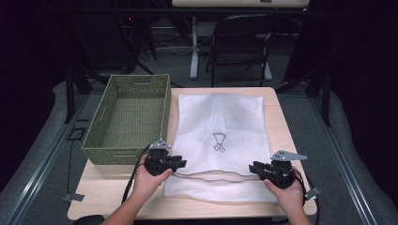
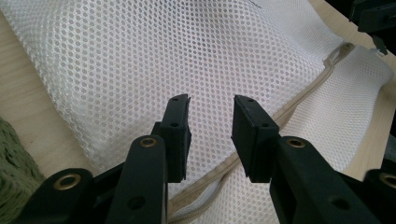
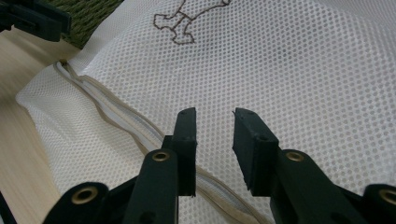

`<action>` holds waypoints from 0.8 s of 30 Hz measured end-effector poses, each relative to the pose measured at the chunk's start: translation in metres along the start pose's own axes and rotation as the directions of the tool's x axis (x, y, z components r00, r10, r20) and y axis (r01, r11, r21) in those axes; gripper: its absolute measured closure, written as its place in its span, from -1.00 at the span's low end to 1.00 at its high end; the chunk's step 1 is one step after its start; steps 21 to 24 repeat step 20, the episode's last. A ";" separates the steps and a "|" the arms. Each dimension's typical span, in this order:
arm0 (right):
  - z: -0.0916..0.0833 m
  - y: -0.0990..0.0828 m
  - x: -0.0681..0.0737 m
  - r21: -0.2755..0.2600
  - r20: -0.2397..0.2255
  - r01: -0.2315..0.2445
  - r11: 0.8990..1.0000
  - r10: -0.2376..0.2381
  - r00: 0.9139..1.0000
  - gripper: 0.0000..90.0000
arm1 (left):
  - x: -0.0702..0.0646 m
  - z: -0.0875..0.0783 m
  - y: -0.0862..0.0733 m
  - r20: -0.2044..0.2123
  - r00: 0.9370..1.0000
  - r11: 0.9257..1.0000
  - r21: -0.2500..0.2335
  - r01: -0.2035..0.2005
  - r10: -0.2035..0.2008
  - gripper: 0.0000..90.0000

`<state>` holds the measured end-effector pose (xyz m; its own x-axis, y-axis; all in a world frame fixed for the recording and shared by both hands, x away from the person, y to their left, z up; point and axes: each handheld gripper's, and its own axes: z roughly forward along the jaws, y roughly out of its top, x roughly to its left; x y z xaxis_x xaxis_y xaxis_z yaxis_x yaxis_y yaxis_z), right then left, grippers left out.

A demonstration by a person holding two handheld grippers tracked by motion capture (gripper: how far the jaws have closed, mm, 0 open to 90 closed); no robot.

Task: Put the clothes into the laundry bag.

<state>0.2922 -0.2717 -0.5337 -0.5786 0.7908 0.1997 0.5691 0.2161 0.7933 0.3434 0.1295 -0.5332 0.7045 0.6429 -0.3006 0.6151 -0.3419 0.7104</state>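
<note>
The white mesh laundry bag (image 1: pixel 220 140), flat mid-worktop toward the near edge, is probably light, limp and snag-prone, best gripped at its zipper seam (image 2: pixel 299 100), over which the left gripper (image 1: pixel 165 163) and right gripper (image 1: pixel 270 169) have jaws parted, grasping nothing.

**Dim room, lit table**

A pale wooden table (image 1: pixel 281 117) stands on grey carpet (image 1: pixel 42 154). Behind it, a black folding chair (image 1: pixel 239 44) sits beside a white desk leg (image 1: pixel 194 47). Dark curtains (image 1: pixel 361 70) close both sides; cables trail across the far floor.
</note>
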 end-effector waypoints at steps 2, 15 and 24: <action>0.001 0.001 0.003 0.001 0.000 0.015 1.000 -0.015 1.000 0.50 | 0.000 0.000 0.000 -0.004 1.000 1.000 -0.004 0.000 0.000 0.43; 0.008 0.000 0.012 -0.014 0.000 0.034 0.999 -0.034 0.999 0.23 | 0.003 0.000 0.000 -0.045 0.999 1.000 -0.004 -0.023 0.023 0.25; 0.008 0.000 0.010 -0.005 0.010 0.048 0.999 -0.047 0.999 0.15 | 0.002 0.001 -0.001 -0.052 0.998 1.000 -0.006 -0.030 0.030 0.22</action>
